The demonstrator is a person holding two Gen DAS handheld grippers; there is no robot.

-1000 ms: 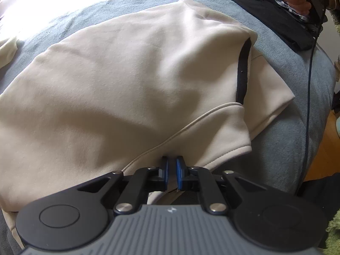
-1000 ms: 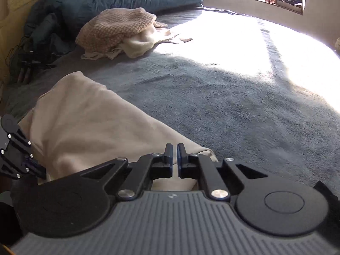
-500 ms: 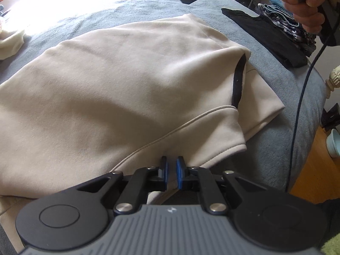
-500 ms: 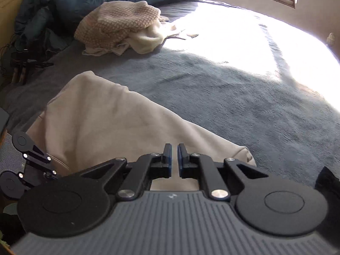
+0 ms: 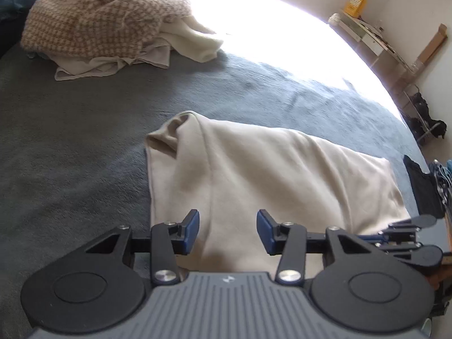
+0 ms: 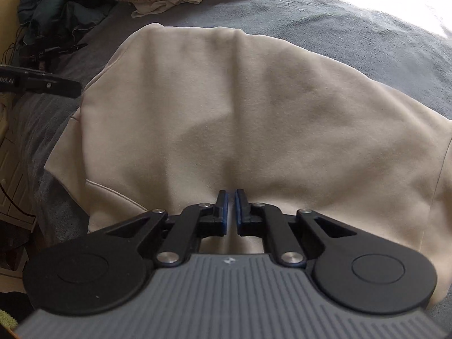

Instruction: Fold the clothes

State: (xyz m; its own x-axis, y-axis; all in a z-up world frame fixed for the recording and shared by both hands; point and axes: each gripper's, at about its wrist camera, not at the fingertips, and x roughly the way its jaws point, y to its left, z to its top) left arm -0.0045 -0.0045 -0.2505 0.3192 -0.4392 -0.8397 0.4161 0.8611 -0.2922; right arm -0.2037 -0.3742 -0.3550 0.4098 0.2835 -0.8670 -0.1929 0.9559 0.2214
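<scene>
A beige sweatshirt lies folded on the grey bed cover. My left gripper hovers over its near edge. Its jaws are opening, and only flat cloth lies below them, with no pad touching it. At the right edge of this view my right gripper shows from the side. In the right wrist view the sweatshirt fills the middle. My right gripper is shut just above it, nothing clearly pinched. Part of my left gripper pokes in from the left.
A heap of unfolded clothes with a checked knit on top lies at the far side of the bed. Dark folded garments sit at the right edge. A blue duvet is bunched at the back left. A desk stands by the wall.
My left gripper has let go of the sweatshirt's hem, opened and swung round to face the far clothes heap. My right gripper has come down over the sweatshirt, still shut.
</scene>
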